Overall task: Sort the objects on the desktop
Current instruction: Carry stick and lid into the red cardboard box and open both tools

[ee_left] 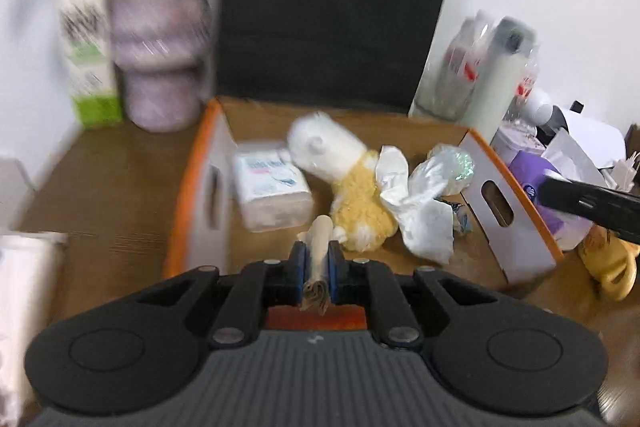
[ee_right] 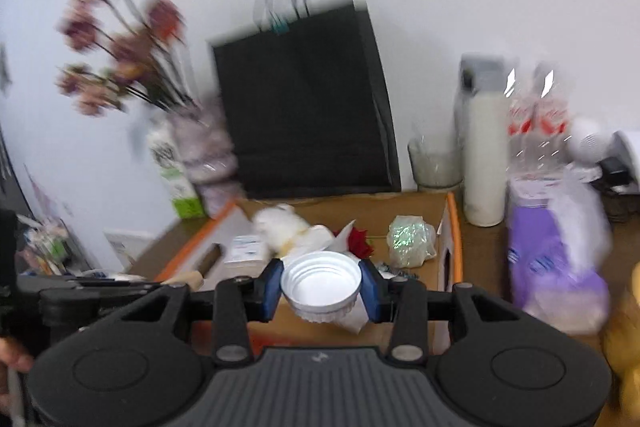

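Note:
My left gripper (ee_left: 318, 269) is shut on a rolled beige paper stick (ee_left: 320, 247) that pokes out past the blue pads, over the near edge of an orange-rimmed cardboard box (ee_left: 192, 171). In the box lie a white and yellow plush toy (ee_left: 340, 163), a tissue pack (ee_left: 272, 187) and crumpled clear plastic (ee_left: 424, 187). My right gripper (ee_right: 321, 287) is shut on a white ribbed lid (ee_right: 321, 285), its hollow side facing the camera, just in front of the same box (ee_right: 454, 223). The right gripper's finger (ee_left: 588, 205) shows at the right in the left wrist view.
A black paper bag (ee_right: 308, 107) stands behind the box against the white wall. A vase of dried flowers (ee_right: 208, 151) and a green carton (ee_right: 176, 175) are at the left. A white bottle (ee_right: 486, 155) and purple pack (ee_right: 552, 259) stand at the right.

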`<state>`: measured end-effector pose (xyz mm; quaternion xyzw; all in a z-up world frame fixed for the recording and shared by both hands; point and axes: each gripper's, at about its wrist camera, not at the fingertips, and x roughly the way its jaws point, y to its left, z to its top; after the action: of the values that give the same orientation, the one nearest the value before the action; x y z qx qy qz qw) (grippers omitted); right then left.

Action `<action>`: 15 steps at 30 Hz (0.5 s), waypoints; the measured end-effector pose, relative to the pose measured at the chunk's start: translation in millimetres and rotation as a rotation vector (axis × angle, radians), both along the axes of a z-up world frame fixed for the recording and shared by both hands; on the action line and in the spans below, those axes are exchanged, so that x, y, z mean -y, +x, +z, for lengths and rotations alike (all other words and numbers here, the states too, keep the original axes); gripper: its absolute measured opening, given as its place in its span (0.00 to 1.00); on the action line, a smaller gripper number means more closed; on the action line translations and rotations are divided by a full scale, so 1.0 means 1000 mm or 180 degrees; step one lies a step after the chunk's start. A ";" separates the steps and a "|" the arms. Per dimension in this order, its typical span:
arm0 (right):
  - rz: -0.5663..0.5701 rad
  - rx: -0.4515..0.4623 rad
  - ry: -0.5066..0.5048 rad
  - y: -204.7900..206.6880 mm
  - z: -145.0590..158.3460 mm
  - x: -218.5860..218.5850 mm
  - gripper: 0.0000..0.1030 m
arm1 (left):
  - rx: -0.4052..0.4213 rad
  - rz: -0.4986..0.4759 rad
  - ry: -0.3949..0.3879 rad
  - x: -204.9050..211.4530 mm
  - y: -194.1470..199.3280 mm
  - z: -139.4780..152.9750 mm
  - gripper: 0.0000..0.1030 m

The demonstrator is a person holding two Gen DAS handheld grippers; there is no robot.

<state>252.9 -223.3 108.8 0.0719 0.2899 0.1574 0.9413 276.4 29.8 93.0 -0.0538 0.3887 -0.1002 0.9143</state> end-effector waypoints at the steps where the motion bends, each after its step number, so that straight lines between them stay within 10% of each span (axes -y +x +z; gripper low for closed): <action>1: -0.0029 -0.0114 -0.0102 0.024 -0.006 -0.004 0.38 | -0.0122 0.0030 -0.0026 -0.002 0.017 -0.005 0.11; 4: -0.0165 -0.0469 -0.0352 0.081 -0.024 -0.017 0.38 | -0.0229 0.0020 0.0202 0.004 0.048 -0.019 0.15; 8: -0.0132 -0.0770 -0.0528 0.123 -0.055 -0.030 0.47 | -0.0176 0.0026 0.0222 0.006 0.058 -0.036 0.60; 10: -0.0180 -0.0823 -0.0526 0.132 -0.067 -0.030 0.63 | -0.0285 0.0038 0.0104 0.005 0.059 -0.042 0.60; 15: -0.0132 -0.0814 -0.0247 0.136 -0.069 -0.017 0.61 | -0.0405 0.0074 -0.0032 0.003 0.057 -0.047 0.60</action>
<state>388.5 -206.0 39.8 0.0609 0.4118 0.1162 0.9018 333.2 26.5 45.9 -0.0691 0.4449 -0.0879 0.8886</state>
